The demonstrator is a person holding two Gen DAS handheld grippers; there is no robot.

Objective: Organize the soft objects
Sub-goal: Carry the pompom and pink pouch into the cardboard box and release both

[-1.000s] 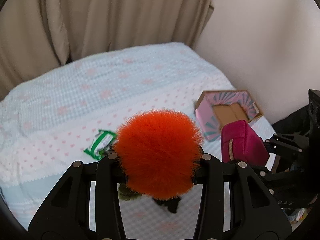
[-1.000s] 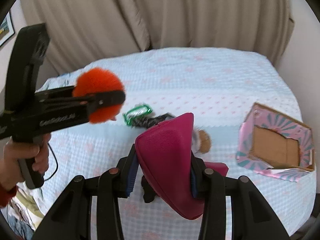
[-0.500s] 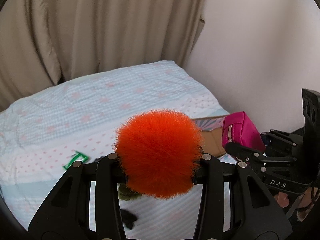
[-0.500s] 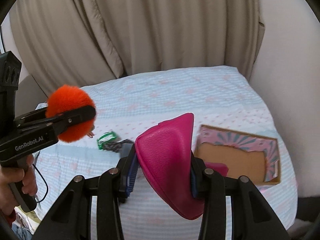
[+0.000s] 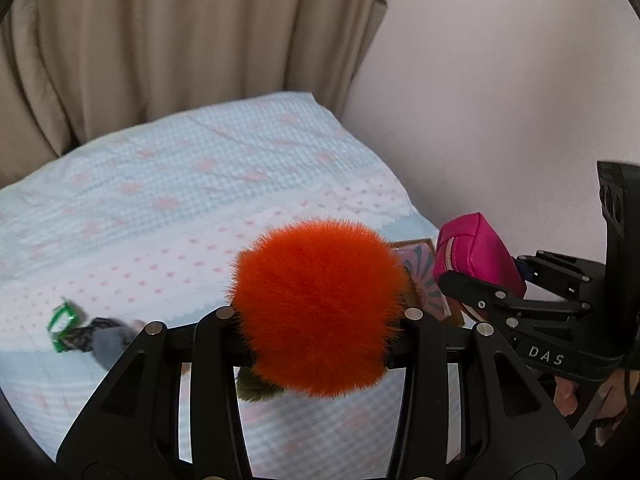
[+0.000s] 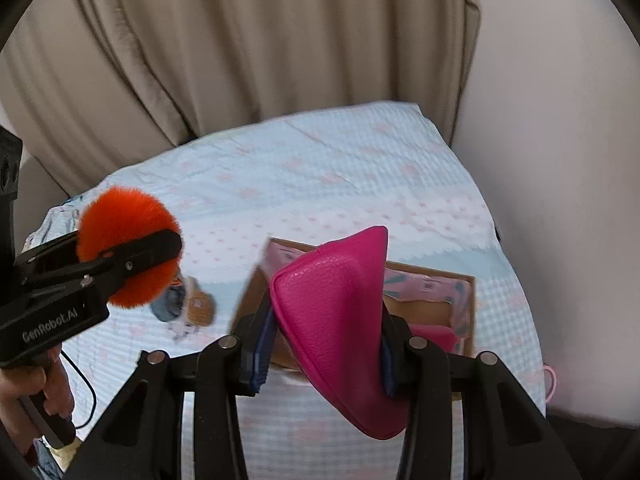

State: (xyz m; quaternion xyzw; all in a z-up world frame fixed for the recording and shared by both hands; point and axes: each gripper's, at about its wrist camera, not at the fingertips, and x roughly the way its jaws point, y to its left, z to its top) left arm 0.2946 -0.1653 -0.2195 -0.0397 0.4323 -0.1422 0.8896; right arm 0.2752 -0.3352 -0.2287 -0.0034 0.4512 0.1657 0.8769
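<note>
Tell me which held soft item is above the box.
The magenta leather pouch in the right gripper, over the pink cardboard box; the orange fluffy pompom hangs left of it.

You are in a home bedroom. A bed fills the middle of both views, spread with a pale blue checked cover dotted with pink hearts. Beige curtains hang in heavy folds behind its far edge, and a plain pale wall runs along its right side.
</note>
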